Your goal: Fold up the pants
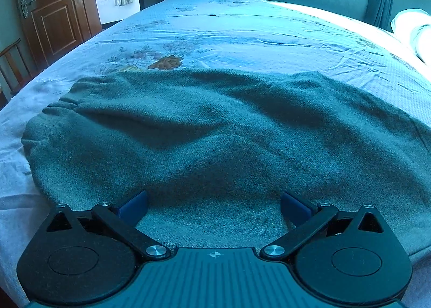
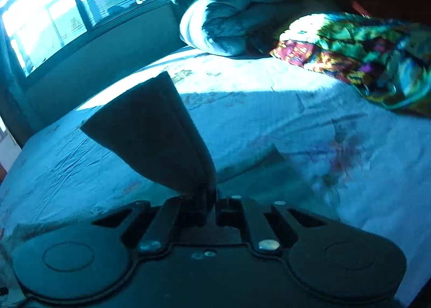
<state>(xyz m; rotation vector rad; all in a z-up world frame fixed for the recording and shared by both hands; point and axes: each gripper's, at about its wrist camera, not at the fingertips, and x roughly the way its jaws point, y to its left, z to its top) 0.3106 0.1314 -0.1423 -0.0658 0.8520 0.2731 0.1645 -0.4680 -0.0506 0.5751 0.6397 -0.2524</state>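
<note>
My left gripper [image 1: 214, 207] hovers wide open over the pants [image 1: 215, 130] spread across the bed [image 1: 242, 28]. My right gripper [image 2: 212, 195] clamps a raised pants corner [image 2: 150, 130]; a rolled duvet [image 2: 242, 17] and patterned quilt [image 2: 363, 52] lie far right.

One pair of grey-green knitted pants [image 1: 215, 125] on one pale floral-printed bed sheet [image 1: 242, 28] — two black two-finger grippers, left [image 1: 214, 207] and right [image 2: 212, 195]; one brown panelled wooden door [image 1: 51, 11], one rolled pale quilt [image 2: 242, 17], one multicoloured patterned blanket [image 2: 363, 52].
</note>
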